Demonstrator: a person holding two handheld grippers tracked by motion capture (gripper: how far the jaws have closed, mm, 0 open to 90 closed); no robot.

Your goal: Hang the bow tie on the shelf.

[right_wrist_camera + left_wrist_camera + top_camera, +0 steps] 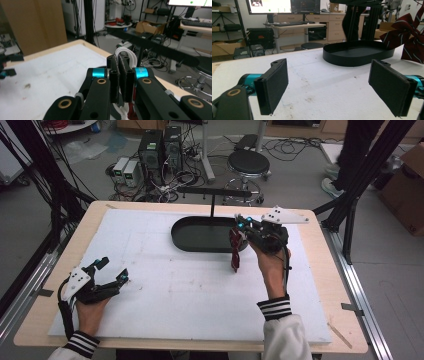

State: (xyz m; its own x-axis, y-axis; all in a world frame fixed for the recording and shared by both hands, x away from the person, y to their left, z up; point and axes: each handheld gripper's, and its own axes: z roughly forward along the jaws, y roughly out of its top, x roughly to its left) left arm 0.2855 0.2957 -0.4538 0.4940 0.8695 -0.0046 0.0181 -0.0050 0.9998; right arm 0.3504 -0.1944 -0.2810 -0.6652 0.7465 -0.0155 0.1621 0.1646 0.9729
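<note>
From the high view, the right gripper [242, 226] has its jaws pinched on a dark red striped bow [234, 251], which hangs off the table just at the near rim of the black oval tray [200, 236]. A thin T-shaped stand [214, 195] rises from the tray; the bow is lifted but not yet hung or set down, so I judge the job about midway. The left gripper [111, 271] rests at the near left of the white foam board [165, 285], jaws apart and empty.

In the left gripper view, its two flat black pads [276, 83] stand wide. The bow [408, 37] looks like stiff ribbon cloth with pale stripes; the tray [358, 53] is matte, low-walled.

In the right gripper view, the pads [126, 78] press together on a white looped band [125, 52], probably the bow's strap.
</note>
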